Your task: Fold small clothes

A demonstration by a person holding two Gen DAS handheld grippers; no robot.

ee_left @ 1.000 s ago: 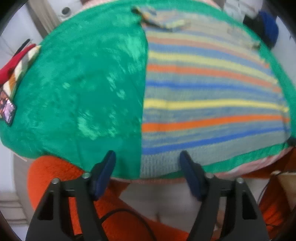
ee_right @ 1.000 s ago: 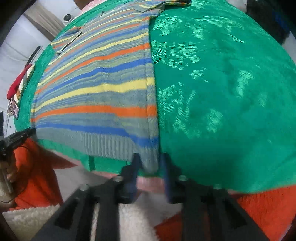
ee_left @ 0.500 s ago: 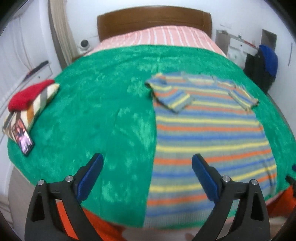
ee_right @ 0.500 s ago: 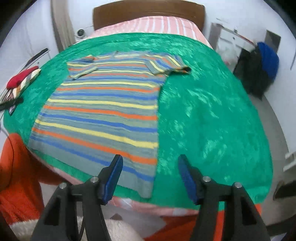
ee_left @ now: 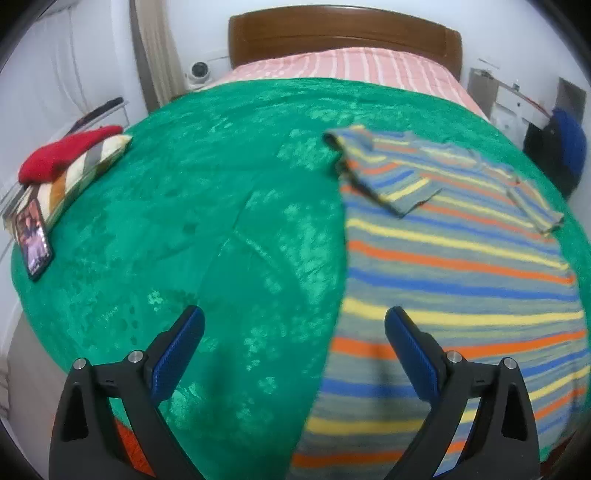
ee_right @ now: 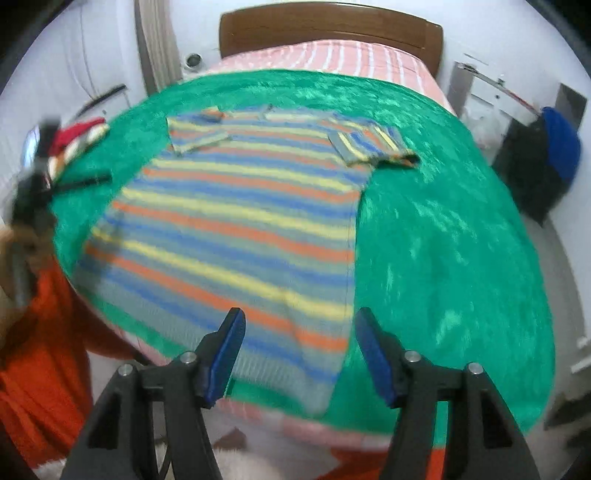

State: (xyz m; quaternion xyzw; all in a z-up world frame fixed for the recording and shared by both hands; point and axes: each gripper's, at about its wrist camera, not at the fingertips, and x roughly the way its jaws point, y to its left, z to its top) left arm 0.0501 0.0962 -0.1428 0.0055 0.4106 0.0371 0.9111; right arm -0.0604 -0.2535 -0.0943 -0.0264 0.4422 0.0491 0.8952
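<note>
A striped knit shirt [ee_left: 454,273] in grey, blue, yellow and orange lies flat on a green blanket [ee_left: 207,221], both short sleeves folded in over its chest. It also shows in the right wrist view [ee_right: 236,229]. My left gripper [ee_left: 293,332] is open and empty, above the blanket at the shirt's left edge. My right gripper [ee_right: 299,339] is open and empty, above the shirt's near right hem corner.
A folded pile of clothes with a red piece on top [ee_left: 70,158] and a phone [ee_left: 33,240] lie at the blanket's left edge. The headboard [ee_left: 343,33] is at the far end. A dark bag with blue cloth [ee_right: 543,158] stands right of the bed.
My right gripper has let go of the shirt's hem corner and opened. Both grippers have risen and pulled back from the near bed edge; the left jaws stand wider.
</note>
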